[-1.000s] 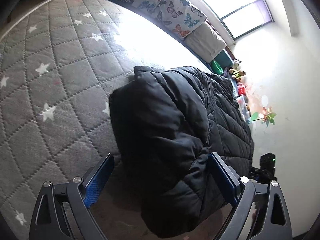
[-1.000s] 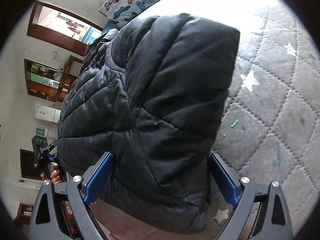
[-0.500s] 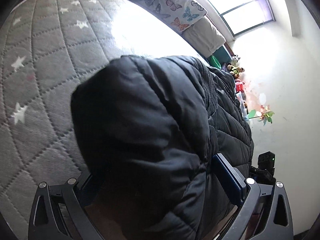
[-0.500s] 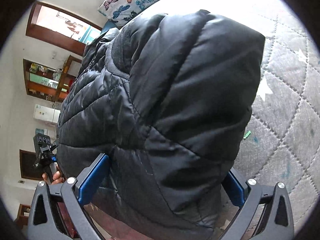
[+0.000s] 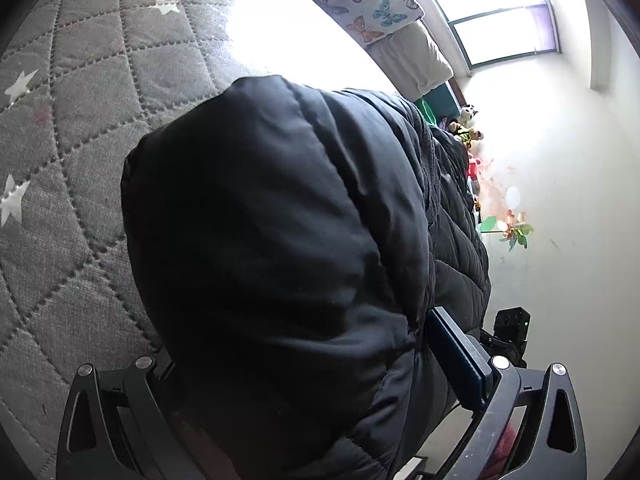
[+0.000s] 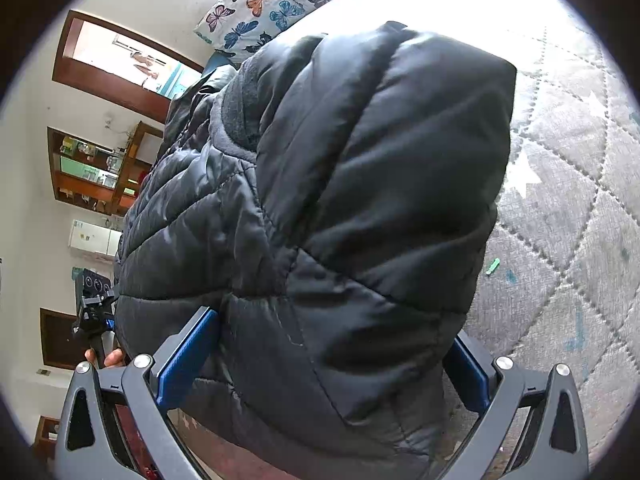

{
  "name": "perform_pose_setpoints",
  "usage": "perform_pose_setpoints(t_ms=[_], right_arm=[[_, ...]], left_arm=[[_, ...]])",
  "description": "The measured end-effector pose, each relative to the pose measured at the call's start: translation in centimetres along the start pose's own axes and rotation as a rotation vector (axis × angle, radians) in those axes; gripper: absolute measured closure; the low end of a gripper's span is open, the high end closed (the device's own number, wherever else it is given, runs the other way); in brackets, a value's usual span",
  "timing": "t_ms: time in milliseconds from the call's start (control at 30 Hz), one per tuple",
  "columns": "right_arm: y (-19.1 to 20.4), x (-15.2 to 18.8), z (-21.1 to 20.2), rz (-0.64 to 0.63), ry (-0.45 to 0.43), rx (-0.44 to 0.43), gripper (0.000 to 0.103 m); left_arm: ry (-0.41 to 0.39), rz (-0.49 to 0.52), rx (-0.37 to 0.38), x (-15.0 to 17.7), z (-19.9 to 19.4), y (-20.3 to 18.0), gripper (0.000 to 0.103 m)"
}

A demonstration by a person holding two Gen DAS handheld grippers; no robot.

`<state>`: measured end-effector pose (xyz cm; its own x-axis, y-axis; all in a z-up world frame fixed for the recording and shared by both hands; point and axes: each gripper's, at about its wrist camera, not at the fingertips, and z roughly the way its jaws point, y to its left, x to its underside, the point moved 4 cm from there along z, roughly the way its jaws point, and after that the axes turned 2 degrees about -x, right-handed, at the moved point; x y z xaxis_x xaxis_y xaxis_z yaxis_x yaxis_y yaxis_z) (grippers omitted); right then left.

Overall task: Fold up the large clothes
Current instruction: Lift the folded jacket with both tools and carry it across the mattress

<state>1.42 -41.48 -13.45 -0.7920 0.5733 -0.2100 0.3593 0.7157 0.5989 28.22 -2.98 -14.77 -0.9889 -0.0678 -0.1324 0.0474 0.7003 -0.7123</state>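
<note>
A black quilted puffer jacket [image 5: 280, 240] lies folded on the grey star-quilted mattress [image 5: 72, 128]. My left gripper [image 5: 304, 332] is pushed onto one end of the bundle. Its jaws stand wide apart with the padded fabric between them; the right blue pad [image 5: 456, 356] shows and the left one is hidden under the cloth. My right gripper [image 6: 330, 328] straddles the opposite end of the jacket [image 6: 360, 200], open just as wide, with the blue pads [image 6: 184, 352] on either side of the bulge. The fabric fills most of both views.
Butterfly-print pillows [image 5: 360, 4] and a beige pillow [image 5: 412, 60] lie at the head of the bed, under a window. Toys [image 5: 466, 128] line the wall. Wooden shelves [image 6: 96, 168] and a doorway [image 6: 132, 64] stand beyond the bed. A small green scrap [image 6: 493, 266] lies on the mattress [image 6: 568, 208].
Both grippers have moved forward onto the jacket's ends, so the fabric now fills the gap between each pair of jaws. The jaws have stayed wide apart.
</note>
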Motion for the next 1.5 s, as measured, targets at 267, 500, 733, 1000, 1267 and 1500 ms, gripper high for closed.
perform_pose_setpoints(t_ms=[267,500,733,1000,1267,1500], right_arm=[[0.7,-0.3,0.3,-0.013,0.023,0.018,0.0],[1.8,-0.6,0.8,-0.044,0.035,0.026,0.0],[3.3,-0.5,-0.9,-0.088,-0.019,0.049,0.027],[4.2,-0.9,-0.6,-0.103,-0.018,0.055,0.034],[3.2,-1.3,0.4,-0.073,0.018,0.03,0.012],[2.1,-1.8,1.3,-0.092,0.057,0.006,0.0]], left_arm=[[0.044,-0.035,0.021,-0.7,0.5,0.4,0.0],[0.079,-0.043,0.05,-1.3,1.2,0.0,0.003],[0.045,0.004,0.058,-1.8,0.3,-2.0,0.029],[0.037,0.015,0.059,-1.8,0.0,-2.4,0.03],[0.079,-0.013,0.059,-0.8,-0.6,0.1,0.01],[0.113,-0.062,0.078,-1.3,0.3,0.7,0.0]])
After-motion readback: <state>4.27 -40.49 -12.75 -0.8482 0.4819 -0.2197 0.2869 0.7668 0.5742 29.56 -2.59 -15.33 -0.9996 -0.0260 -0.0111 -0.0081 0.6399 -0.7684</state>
